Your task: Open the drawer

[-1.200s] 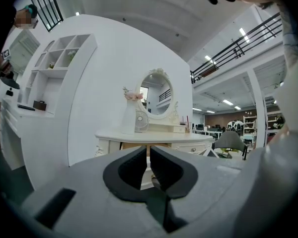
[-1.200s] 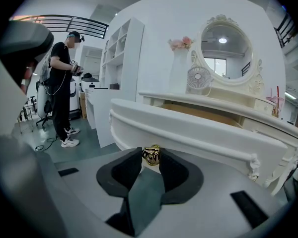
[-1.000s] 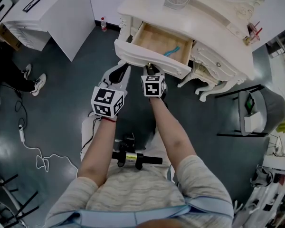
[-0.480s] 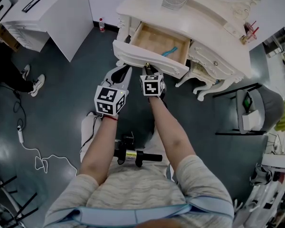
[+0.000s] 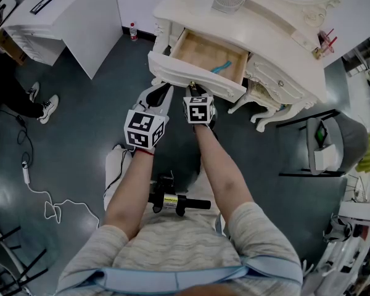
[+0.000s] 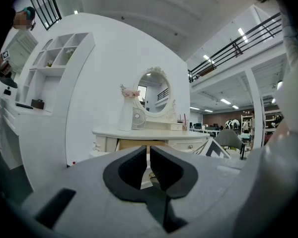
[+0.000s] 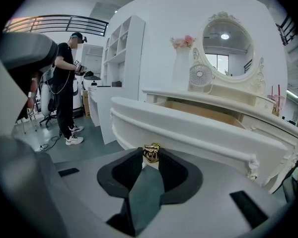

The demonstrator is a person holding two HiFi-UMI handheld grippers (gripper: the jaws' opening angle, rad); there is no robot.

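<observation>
My right tongs (image 7: 150, 158) are gripping the gold knob (image 7: 151, 151) of the drawer (image 5: 197, 79), which is standing pulled out past the worktop's (image 5: 277, 42) front edge. My left tongs (image 6: 149, 157) are hanging slightly parted and empty. Tugging askew risks slipping off.

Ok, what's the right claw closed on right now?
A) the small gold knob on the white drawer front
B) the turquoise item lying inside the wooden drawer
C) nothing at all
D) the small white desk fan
A: in the right gripper view the right claw presses its pads on the small gold knob of the white drawer front.
</observation>
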